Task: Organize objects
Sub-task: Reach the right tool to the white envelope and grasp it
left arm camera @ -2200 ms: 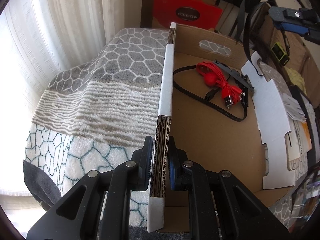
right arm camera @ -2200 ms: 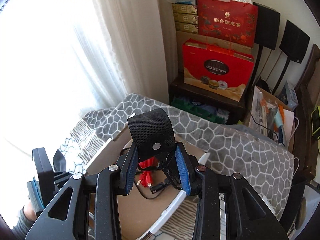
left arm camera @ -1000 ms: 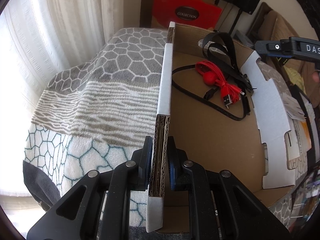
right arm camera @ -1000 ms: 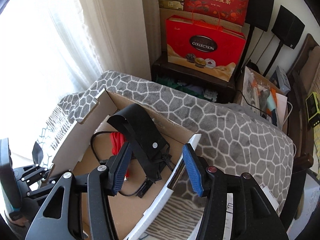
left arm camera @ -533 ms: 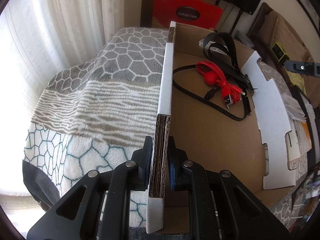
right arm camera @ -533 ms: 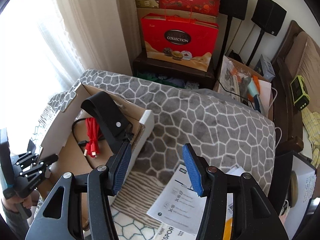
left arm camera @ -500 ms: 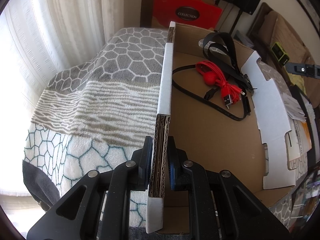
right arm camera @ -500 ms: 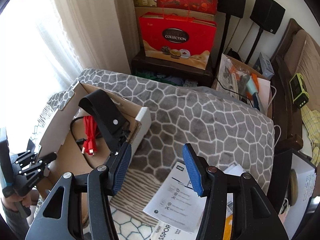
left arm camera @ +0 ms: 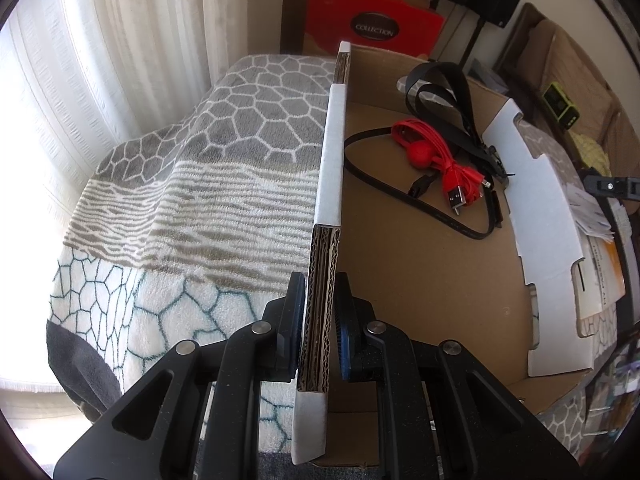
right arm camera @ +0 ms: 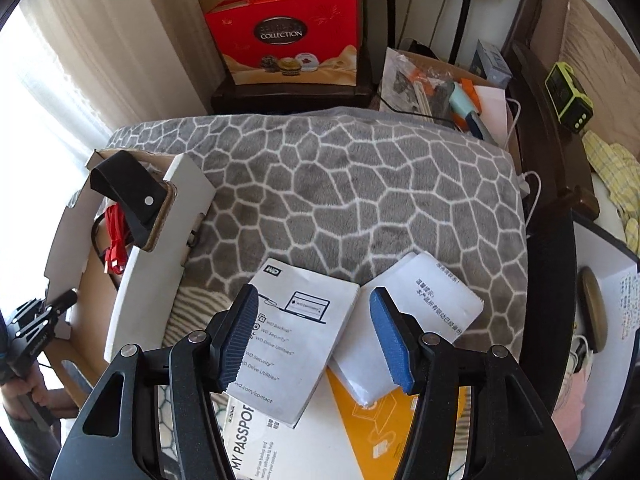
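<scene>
- A plush blanket (right arm camera: 360,184) with a grey honeycomb pattern covers the surface; red gift boxes (right arm camera: 288,36) stand behind it.
- The corrugated cardboard box (left arm camera: 432,280) holds a red cable (left arm camera: 436,156), a flat black cable (left arm camera: 384,188) and a black strap (left arm camera: 460,92) draped over its far wall.
- Left gripper (left arm camera: 318,320): jaws clamped on the box's side wall.
- Right gripper (right arm camera: 312,336): jaws apart, just widened, nothing between them, above a white booklet (right arm camera: 304,328), a folded leaflet (right arm camera: 420,312) and a yellow sheet (right arm camera: 372,428).

White booklet (right arm camera: 304,344) partly hides "MY PASSPORT" leaflet (right arm camera: 256,440).
</scene>
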The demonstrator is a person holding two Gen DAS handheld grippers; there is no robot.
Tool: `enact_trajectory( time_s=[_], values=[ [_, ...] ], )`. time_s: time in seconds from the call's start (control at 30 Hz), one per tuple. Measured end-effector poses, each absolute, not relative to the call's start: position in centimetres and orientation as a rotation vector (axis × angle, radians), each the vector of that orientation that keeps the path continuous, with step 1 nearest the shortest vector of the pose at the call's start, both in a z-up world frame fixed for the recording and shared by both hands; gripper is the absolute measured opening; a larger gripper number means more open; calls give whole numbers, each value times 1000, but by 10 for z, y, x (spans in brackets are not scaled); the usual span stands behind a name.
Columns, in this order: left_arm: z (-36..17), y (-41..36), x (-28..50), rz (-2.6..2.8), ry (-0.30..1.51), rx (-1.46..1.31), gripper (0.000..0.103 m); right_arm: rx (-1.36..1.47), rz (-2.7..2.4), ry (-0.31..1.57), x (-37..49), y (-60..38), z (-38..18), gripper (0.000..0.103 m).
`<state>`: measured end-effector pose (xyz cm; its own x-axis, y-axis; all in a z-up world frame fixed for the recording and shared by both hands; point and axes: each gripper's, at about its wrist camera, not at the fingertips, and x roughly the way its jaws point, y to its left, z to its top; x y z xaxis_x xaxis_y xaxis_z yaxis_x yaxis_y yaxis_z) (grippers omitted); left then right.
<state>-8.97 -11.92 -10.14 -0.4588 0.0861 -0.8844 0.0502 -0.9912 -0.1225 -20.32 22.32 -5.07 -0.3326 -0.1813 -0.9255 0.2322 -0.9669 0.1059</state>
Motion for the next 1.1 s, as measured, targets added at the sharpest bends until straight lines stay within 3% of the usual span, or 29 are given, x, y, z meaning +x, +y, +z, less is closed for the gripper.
enact_trajectory(
  time_s=[0.37,0.77,1.1],
  values=[
    [-103,-120,-89,2661,-203,-1626,13,1698,-2323,13,-199,226,-65,53],
    [-103,-120,-89,2661,-203,-1626,13,1663,-2479,-78,-199,273,-34,51],
    [-103,-119,-89,2661,-202,-1627,13,1780,-2438,-451,-205,323,-66,51]
  ],
)
